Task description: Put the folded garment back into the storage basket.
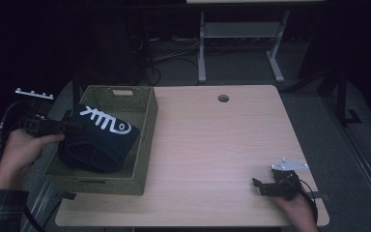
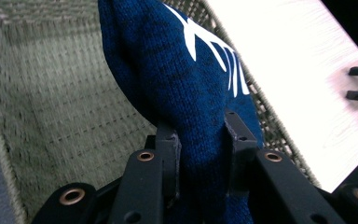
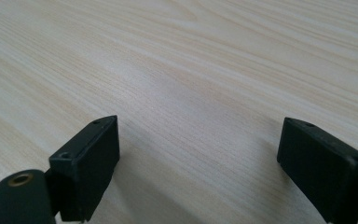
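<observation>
Gripping the blue sweater point(image 1: 99, 137), the left hand-held gripper point(image 1: 70, 127) has it mostly inside the basket point(image 1: 147, 121) at nine o'clock; release remains, while the right hand-held gripper point(image 1: 260, 186) rests open.

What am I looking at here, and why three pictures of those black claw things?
A person holds a hand-operated two-jaw gripper in each hand. The high view looks down on a wooden table; the other two come from cameras riding on the grippers. The left gripper is clamped on a dark blue knitted garment with a white design, lying in a green woven basket at the table's left side. The right gripper sits near the front right corner, jaws wide apart, with nothing but bare wood between them.
</observation>
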Available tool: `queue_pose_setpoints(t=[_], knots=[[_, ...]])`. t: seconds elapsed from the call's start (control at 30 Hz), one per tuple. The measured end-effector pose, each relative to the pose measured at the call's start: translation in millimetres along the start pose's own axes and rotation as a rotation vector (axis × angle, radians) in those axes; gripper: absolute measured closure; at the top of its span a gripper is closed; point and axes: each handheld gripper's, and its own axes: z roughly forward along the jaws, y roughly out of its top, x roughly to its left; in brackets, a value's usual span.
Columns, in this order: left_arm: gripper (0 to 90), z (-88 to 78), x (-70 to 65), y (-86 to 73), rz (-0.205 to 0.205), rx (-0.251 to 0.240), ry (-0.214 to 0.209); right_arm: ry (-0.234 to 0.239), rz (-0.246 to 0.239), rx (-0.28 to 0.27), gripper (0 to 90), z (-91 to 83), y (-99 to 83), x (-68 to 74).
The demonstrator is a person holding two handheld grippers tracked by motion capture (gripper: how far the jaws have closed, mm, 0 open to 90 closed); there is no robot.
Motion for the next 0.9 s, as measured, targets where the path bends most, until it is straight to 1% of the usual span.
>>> queue_pose_setpoints(t=[0.07,0.1,0.13,0.17,0.2,0.23,0.27,0.3,0.33,0.37,0.4,0.43,0.53,0.57,0.6,0.63,0.7,0.73,0.77,0.8,0.83,0.87,0.9], knots=[[71.9,8.6,2.5,-3.3,-0.009,0.010,-0.010,0.000,0.000,0.000,12.6,0.0,0.0,0.0],[71.9,8.6,2.5,-3.3,-0.009,0.010,-0.010,0.000,0.000,0.000,12.6,0.0,0.0,0.0],[71.9,14.0,3.7,-4.8,-0.014,0.013,-0.026,0.001,0.000,0.000,12.6,0.0,0.0,-0.1],[71.9,14.0,3.7,-4.8,-0.014,0.013,-0.026,0.001,0.000,0.000,12.6,0.0,0.0,-0.1],[71.9,18.5,4.0,-5.3,-0.018,0.012,-0.046,0.001,0.001,0.001,12.6,0.0,0.0,0.0],[71.9,18.5,4.0,-5.3,-0.018,0.012,-0.046,0.001,0.001,0.001,12.6,0.0,0.0,0.0],[71.9,23.1,4.0,-5.2,-0.019,0.015,-0.054,0.001,0.000,0.001,12.6,0.0,0.0,0.0],[71.9,23.1,4.0,-5.2,-0.019,0.015,-0.054,0.002,0.002,0.001,12.6,0.0,0.0,0.1],[71.9,29.1,5.1,-5.5,-0.024,0.024,-0.055,0.002,0.000,0.001,12.6,0.0,0.0,0.0],[71.9,29.1,5.1,-5.5,-0.024,0.024,-0.055,0.002,0.000,0.001,12.6,0.0,0.0,0.0],[71.9,35.0,7.7,-6.3,-0.029,0.036,-0.053,0.001,0.000,0.001,12.6,0.0,0.0,0.0],[71.9,35.0,7.7,-6.3,-0.029,0.036,-0.053,0.001,0.000,0.001,12.6,0.0,0.0,0.0],[71.8,44.5,12.8,-8.1,-0.030,0.051,-0.051,0.001,0.001,0.001,12.6,0.0,0.0,0.0],[71.7,51.7,16.4,-9.2,-0.028,0.070,-0.032,0.001,0.002,0.002,12.6,0.0,0.0,0.0],[71.6,51.7,16.4,-9.2,-0.028,0.070,-0.032,0.001,0.002,0.002,12.6,0.0,0.0,0.0],[71.6,56.0,18.4,-9.9,-0.024,0.084,-0.023,0.002,0.002,0.002,12.6,0.0,0.0,0.0],[71.5,61.9,21.3,-11.0,-0.029,0.093,-0.013,0.002,0.002,0.002,12.6,0.0,0.0,0.1],[71.3,67.6,24.8,-12.3,-0.032,0.101,0.004,0.002,0.002,0.002,12.6,0.0,0.0,0.1],[71.3,67.6,24.8,-12.3,-0.032,0.101,0.004,0.002,0.002,0.001,12.6,0.0,0.0,0.1],[71.2,72.3,27.9,-13.3,-0.019,0.125,0.035,0.002,0.003,0.002,12.6,0.0,0.0,0.1],[71.1,72.3,27.9,-13.3,-0.019,0.125,0.035,0.002,0.003,0.002,12.6,0.0,0.0,0.1],[71.0,77.4,29.9,-14.6,-0.019,0.142,0.069,0.002,0.002,0.002,12.6,0.0,0.0,0.1],[70.9,77.4,29.9,-14.6,-0.019,0.142,0.069,0.002,0.002,0.002,12.6,0.0,0.0,0.1]])
